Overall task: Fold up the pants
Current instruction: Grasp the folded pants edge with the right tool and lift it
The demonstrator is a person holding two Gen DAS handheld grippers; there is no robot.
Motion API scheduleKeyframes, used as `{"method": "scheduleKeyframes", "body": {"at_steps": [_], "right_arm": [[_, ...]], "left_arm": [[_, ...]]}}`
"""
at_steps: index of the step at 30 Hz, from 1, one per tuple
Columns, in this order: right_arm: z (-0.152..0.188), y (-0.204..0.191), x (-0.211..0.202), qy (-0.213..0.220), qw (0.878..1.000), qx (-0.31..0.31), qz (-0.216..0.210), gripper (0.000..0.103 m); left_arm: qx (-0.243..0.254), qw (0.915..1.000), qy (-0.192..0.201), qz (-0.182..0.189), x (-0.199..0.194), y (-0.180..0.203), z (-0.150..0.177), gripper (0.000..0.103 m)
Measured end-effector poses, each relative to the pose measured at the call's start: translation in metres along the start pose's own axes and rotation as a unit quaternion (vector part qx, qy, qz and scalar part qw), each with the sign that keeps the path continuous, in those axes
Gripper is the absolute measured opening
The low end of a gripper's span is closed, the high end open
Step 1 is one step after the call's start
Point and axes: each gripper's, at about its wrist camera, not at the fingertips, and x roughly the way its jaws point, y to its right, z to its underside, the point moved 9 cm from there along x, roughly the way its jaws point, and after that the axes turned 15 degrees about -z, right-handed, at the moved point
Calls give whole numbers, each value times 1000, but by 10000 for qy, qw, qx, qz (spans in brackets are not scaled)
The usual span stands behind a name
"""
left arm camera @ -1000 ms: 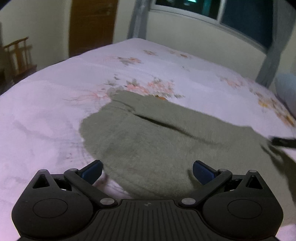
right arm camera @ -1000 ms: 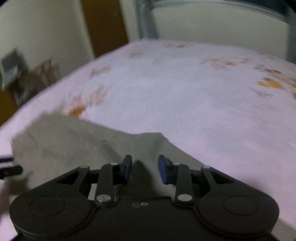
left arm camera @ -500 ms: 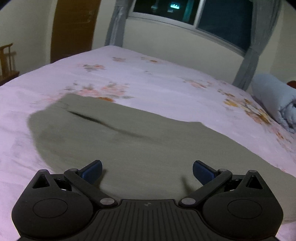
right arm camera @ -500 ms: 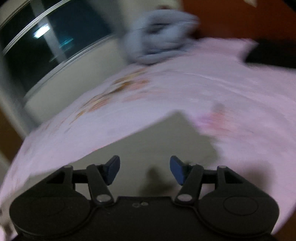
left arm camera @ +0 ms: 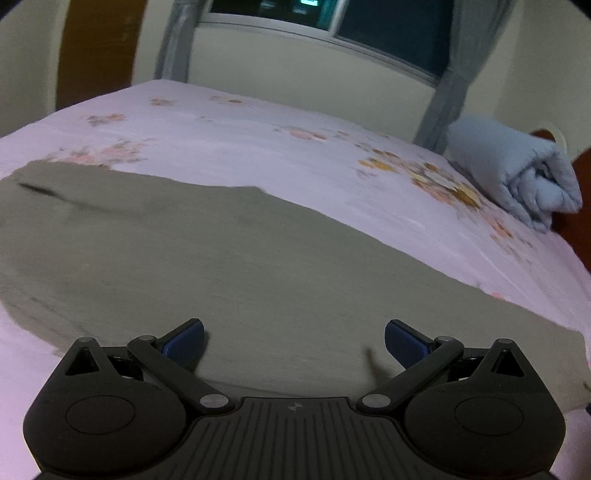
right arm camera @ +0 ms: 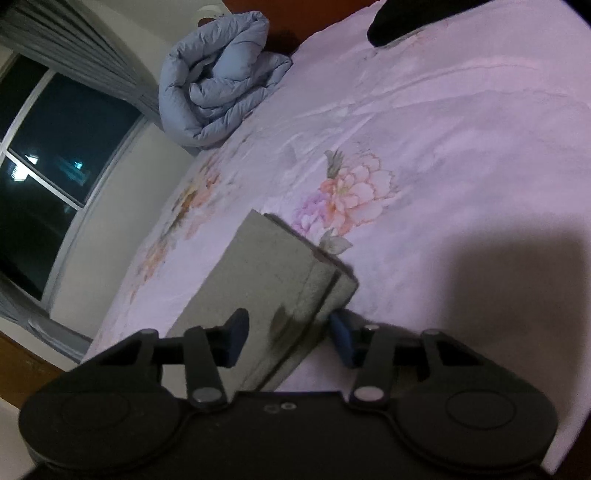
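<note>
Grey-green pants (left arm camera: 229,258) lie flat across the pink floral bedsheet (left arm camera: 258,133), waist end to the left. My left gripper (left arm camera: 293,341) is open and empty, low over the pants' near edge at mid-length. In the right wrist view the leg cuffs (right arm camera: 291,269) show stacked at the pants' end. My right gripper (right arm camera: 290,338) is open, its jaws either side of the cuff end, with the right fingertip (right arm camera: 341,334) at the cuff corner.
A rolled light-blue duvet (left arm camera: 517,173) sits at the head of the bed; it also shows in the right wrist view (right arm camera: 218,81). A window with grey curtains (left arm camera: 450,81) is behind the bed. A dark object (right arm camera: 399,18) lies at the far sheet edge.
Both grippers swept right along the pants. The right gripper turned from the waist side to the cuff end and opened wider. The left stayed open.
</note>
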Motion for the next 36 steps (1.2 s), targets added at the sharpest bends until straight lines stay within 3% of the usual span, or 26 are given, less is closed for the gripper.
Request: {"method": "scheduleKeyframes", "body": {"at_steps": [4,7,9,13,17,19,21,24,29,34,36], "right_arm": [[0,-1,0,-85,9999,-32,-136,41],[-8,7,-8,192,9998,83,-18,25],[-5,13,-5,135,9991,373,-168,25],[-8,11,-10,205,9994,252,-128,21],[-10,14,-15,295,9991,289,-80,21],[-12,13,-18,403,9988,274,-100,23],[-6,19,-12,216,9980,565,-180,24],[-3,12,-6,94,9992,352,-183,25],[-4,11,-3,66,9996,245,-138,11],[-10,-4,-4,14,9998,-157,-95,10],[-11,-6,-4,-6,9998,-182,-83,10]], "left_arm": [[58,9998,-69,166,-6,29,5,103],[406,9986,-56,346,-19,70,18,103],[663,9975,141,216,-26,90,25,103],[502,9986,-134,68,-21,108,38,103],[642,9978,-127,48,-24,128,47,103],[691,9975,-146,84,-23,130,50,103],[733,9971,-217,55,-17,132,51,103],[720,9972,-196,43,-15,137,51,103],[862,9961,-200,68,-14,144,55,103],[936,9951,-132,275,-26,150,58,103],[1377,9902,-244,44,-17,154,69,103]]}}
